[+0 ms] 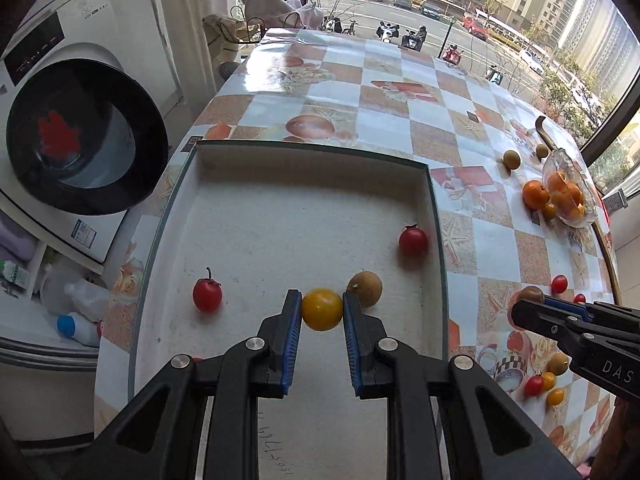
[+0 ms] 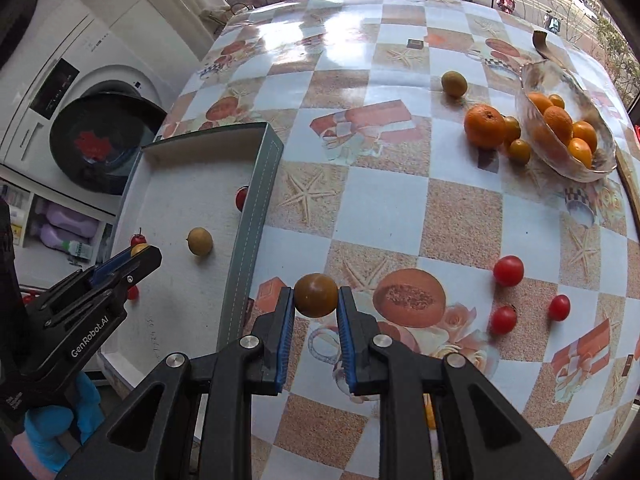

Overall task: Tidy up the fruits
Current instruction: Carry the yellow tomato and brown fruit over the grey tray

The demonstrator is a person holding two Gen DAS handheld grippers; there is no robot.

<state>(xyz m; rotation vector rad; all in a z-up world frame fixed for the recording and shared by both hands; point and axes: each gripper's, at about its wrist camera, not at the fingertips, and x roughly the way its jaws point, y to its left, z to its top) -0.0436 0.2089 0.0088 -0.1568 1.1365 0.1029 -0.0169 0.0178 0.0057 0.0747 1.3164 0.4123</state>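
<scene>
Left gripper (image 1: 322,310): fingers pinched on a yellow tomato (image 1: 322,309), held over the open box.
Right gripper (image 2: 316,296): fingers clamped on a brownish-orange tomato (image 2: 316,295), held over the desk just right of the box's wall.
Box (image 1: 312,160): shallow, white inside, dark rim, lying on the desk's left part.
In the box: two red tomatoes (image 1: 207,295) (image 1: 413,241), one near the left wall, one beside the right wall; a tan round fruit (image 1: 365,289) just right of the left gripper's fingers.
Desk (image 2: 380,208): checked cloth with printed fruit and starfish.
Loose fruit: three red cherry tomatoes (image 2: 508,271) to the right of the right gripper; an orange (image 2: 484,126) beside a glass bowl (image 2: 532,80) of small orange fruit.
Person: blue-gloved hand (image 2: 52,420) on the left gripper's handle.
</scene>
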